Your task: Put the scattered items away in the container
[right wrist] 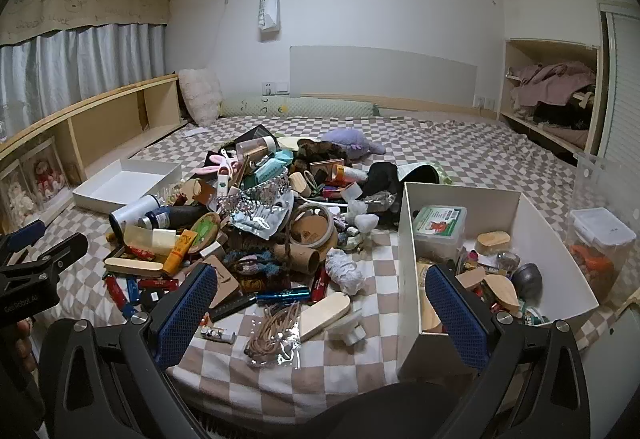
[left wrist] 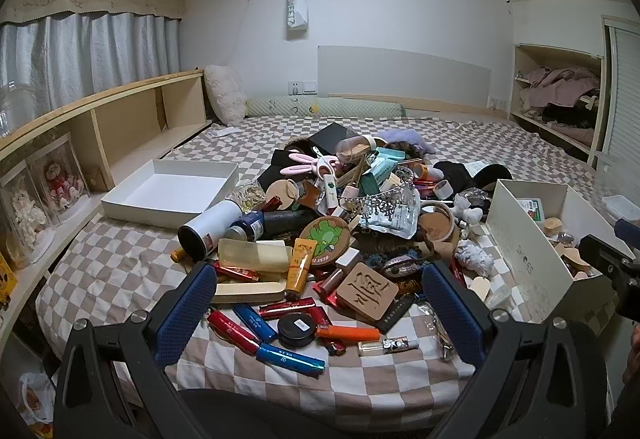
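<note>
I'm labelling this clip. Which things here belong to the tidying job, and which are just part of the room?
Job:
- pile of small items
- white box, partly filled
- left gripper, open
- right gripper, open

Just lying about:
- shallow white tray, empty
- fluffy pillow
- clothes on the shelf
- dolls in cases
- clear lidded tub

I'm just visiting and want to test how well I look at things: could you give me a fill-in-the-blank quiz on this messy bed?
1. The bedsheet has a ____ pattern.
2. The shallow white tray left of the pile holds ____.
3. The silver tiara sits ____ the pile.
4. Both the left tool and the right tool have their fingers ____.

Missing words: checkered; nothing; on top of; open
</note>
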### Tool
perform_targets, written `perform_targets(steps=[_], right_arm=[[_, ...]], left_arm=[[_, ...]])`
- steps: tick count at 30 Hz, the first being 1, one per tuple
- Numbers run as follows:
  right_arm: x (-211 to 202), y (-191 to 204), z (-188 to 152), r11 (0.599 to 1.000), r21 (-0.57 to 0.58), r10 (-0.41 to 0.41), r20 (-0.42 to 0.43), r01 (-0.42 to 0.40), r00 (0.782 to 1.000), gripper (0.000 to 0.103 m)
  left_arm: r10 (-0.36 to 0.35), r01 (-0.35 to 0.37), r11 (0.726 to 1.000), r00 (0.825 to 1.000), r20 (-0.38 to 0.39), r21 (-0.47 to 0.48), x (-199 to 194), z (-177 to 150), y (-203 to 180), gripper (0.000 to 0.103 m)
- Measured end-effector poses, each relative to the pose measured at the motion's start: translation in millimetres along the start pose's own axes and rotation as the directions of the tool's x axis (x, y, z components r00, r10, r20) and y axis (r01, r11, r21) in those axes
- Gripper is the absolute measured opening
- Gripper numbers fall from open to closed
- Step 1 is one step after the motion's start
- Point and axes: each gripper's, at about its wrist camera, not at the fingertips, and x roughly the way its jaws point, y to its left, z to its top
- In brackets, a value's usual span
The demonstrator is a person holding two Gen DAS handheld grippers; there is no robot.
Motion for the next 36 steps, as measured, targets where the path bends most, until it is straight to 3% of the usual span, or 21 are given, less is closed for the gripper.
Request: perform_targets(steps=[12,21,31,36], right_arm=[[10.6,2.3,-5.7,1.0,0.001,-0.001,-0.035,0.001,0.999,0.103],[32.3,2.9,-13.0,0.999,0.027,0.043,-0.097,-0.041,0.994,0.103],[58.9,24.0,-18.8,0.996,-0.025,0.076,-0.12,-0.08,0.99,0.103],[76.0,25.0,-15.4,0.99,0.039,0.138,-0.126,-0.134,0.982,0.103]], left_arm=[[-0.006,0.006,1.0,1.0,-0.023,-0.007,10.0,-6.1,2.2,0.103],[-0.029,0.027,0.999,0.998,-0.062,-0.028,28.0,-14.0,6.9,0.103],[-0.051,0.025,0.986,0.986,-0.156,-0.164,60.1,-24.2,36.5,0.103],[-0.047,0.017,0.981,0.987,-0.153,-0.195,67.5,-24.0,54.1,0.103]])
